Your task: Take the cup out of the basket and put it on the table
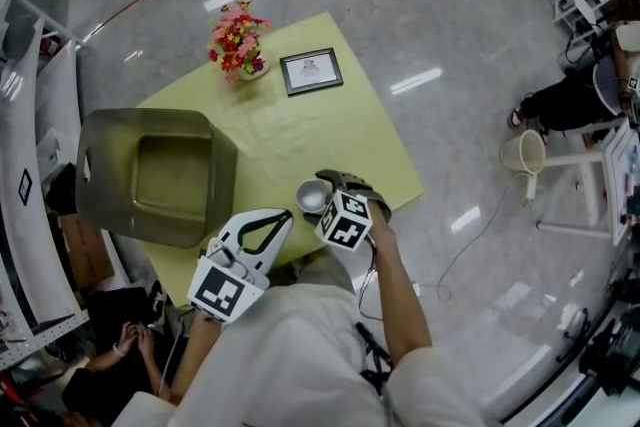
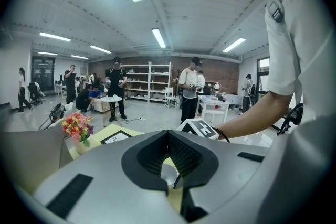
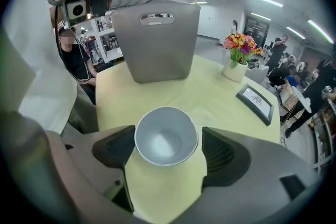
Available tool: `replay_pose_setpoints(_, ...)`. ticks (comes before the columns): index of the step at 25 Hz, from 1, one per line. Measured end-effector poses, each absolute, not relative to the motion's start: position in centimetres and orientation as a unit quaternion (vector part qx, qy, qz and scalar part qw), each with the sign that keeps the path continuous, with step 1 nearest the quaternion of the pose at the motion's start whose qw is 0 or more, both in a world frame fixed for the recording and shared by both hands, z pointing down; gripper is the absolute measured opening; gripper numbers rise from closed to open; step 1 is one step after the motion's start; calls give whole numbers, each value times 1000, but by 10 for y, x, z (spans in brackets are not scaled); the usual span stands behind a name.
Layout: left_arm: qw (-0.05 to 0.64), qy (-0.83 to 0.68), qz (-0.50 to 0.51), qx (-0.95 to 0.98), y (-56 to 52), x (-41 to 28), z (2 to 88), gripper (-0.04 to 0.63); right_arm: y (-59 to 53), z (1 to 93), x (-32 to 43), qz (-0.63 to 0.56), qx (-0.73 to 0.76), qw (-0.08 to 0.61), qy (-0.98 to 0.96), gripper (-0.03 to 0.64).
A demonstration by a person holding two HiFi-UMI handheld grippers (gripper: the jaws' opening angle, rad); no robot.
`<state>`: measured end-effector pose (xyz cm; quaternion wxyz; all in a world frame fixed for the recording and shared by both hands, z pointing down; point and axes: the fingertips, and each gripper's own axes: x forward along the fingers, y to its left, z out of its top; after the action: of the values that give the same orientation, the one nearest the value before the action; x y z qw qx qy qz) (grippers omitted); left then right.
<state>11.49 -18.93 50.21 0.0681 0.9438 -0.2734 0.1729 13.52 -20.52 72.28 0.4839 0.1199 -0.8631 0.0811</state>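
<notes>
- The cup (image 3: 166, 135) is out of the basket (image 1: 222, 165), sitting upright on the yellow-green table (image 1: 330, 135) near the front edge.
- The right gripper (image 3: 167, 148) has its jaws apart on either side of the cup. The left pad looks right up against it, and there's a small gap on the other side.
- The left gripper (image 2: 172, 178) is off to the side with its jaws together, nothing in them.
- The basket is on the table's left end, well apart from the cup. Flowers (image 1: 237, 40) and a picture frame (image 1: 311, 71) are at the far end.

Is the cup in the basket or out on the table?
Out: the cup stands upright on the yellow table, between the right gripper's open jaws; the basket sits apart behind it.
</notes>
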Motion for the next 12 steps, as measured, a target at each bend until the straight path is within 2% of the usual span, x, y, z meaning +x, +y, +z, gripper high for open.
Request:
replay_pose_setpoints(8, 70, -280, 162, 944, -194, 112, 499, 9, -203, 690, 156, 79, 145, 462, -872, 382)
replay_pose_setpoints(12, 76, -282, 149, 945, -196, 112, 495, 9, -204, 644, 165, 76, 191, 392, -897, 380)
